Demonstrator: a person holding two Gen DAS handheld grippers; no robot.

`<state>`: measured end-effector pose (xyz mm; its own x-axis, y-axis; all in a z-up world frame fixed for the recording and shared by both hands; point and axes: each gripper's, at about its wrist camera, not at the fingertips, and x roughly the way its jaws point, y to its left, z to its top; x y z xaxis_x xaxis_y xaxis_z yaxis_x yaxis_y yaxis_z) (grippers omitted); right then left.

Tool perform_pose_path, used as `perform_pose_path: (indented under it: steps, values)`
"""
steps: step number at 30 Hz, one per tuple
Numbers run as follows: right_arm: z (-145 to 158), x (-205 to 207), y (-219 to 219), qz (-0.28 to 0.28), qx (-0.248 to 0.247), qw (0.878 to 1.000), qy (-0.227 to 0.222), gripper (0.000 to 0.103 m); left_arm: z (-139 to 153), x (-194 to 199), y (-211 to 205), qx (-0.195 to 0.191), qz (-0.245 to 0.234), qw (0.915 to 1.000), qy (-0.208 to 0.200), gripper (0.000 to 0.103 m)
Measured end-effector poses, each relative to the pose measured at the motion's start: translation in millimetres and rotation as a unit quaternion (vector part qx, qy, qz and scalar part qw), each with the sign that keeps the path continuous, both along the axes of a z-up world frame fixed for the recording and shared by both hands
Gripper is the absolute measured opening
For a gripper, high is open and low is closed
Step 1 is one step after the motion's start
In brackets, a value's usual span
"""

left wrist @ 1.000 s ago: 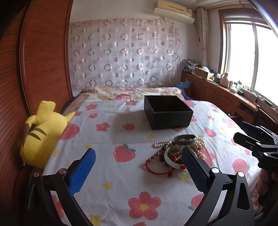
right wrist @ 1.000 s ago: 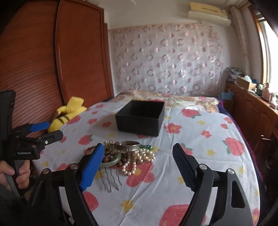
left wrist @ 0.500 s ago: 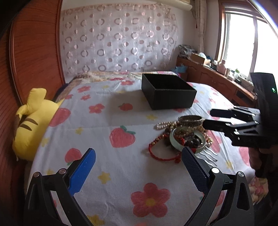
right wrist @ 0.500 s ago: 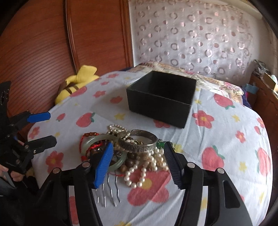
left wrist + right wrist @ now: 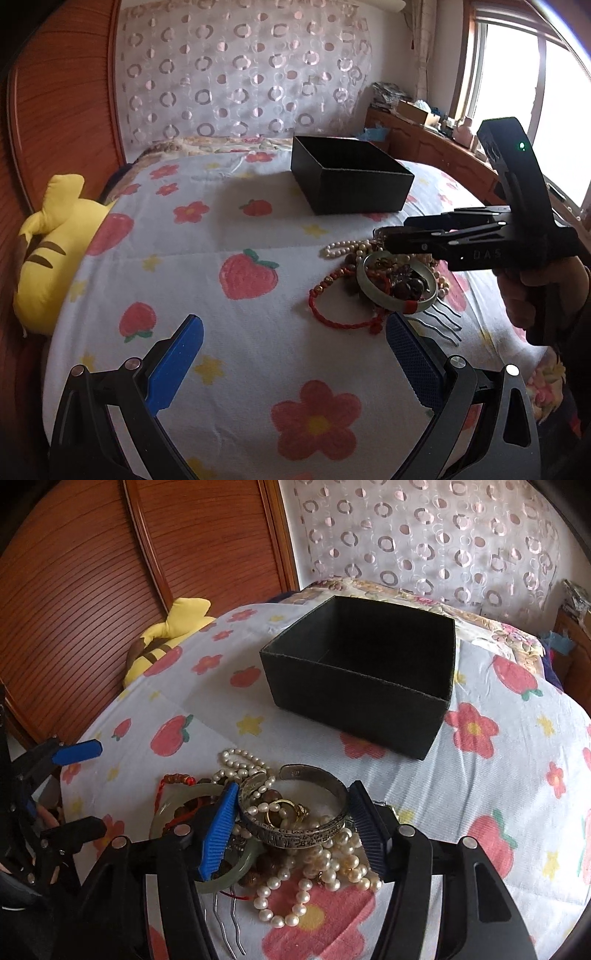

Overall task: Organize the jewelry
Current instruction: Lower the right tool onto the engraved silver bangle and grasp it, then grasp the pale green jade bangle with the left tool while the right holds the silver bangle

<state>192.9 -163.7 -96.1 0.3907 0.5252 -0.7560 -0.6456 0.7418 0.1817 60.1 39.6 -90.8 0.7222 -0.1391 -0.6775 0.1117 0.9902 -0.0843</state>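
Fingers of the right gripper (image 5: 291,823) are straddling the silver cuff bangle (image 5: 295,823) on top of the jewelry heap, having just been closing in from wider; the blue pad is lying against the cuff's left side and the dark one at its right end, so they are bracketing it, though I cannot tell whether they are pressing yet. The left gripper (image 5: 291,350) is hanging wide apart over bare bedsheet, holding nothing. The heap is sitting on the bed (image 5: 517,775) just in front of the empty black box (image 5: 354,701).

The cuff is looking rigid, smooth and probably slippery, so gripping across its flat engraved band seems wisest. Pearl strands (image 5: 314,871) are lying limp and tangled around it, and a jade bangle (image 5: 229,871) underneath is likely brittle; lifting may be dragging beads along.
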Motion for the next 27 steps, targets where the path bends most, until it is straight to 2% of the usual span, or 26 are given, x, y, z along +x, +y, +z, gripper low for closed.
perform_pose_path:
  steps: [4,11,16,20,24,27]
  values:
    - [5,-6,-4,0.007,0.000,1.000,-0.012,0.063,0,2,-3,0.000,-0.006,1.0000,0.002,0.095]
    - [24,-36,-40,-0.023,0.022,0.998,-0.061,0.063,2,8,-11,-0.016,-0.027,0.9995,0.011,0.095]
    - [21,-54,-65,-0.046,0.018,0.996,-0.077,0.063,7,17,-24,-0.033,-0.060,0.9976,0.014,0.095]
    - [12,-59,-81,-0.064,0.009,0.995,-0.077,0.063,7,26,-40,-0.022,-0.086,0.9958,0.020,0.095]
    - [-1,-58,-85,-0.077,-0.003,0.994,-0.074,0.063,4,37,-56,-0.022,-0.114,0.9925,0.038,0.089]
    - [-3,-57,-89,-0.081,0.007,0.994,-0.072,0.063,0,45,-66,-0.015,-0.125,0.9909,0.048,0.087]
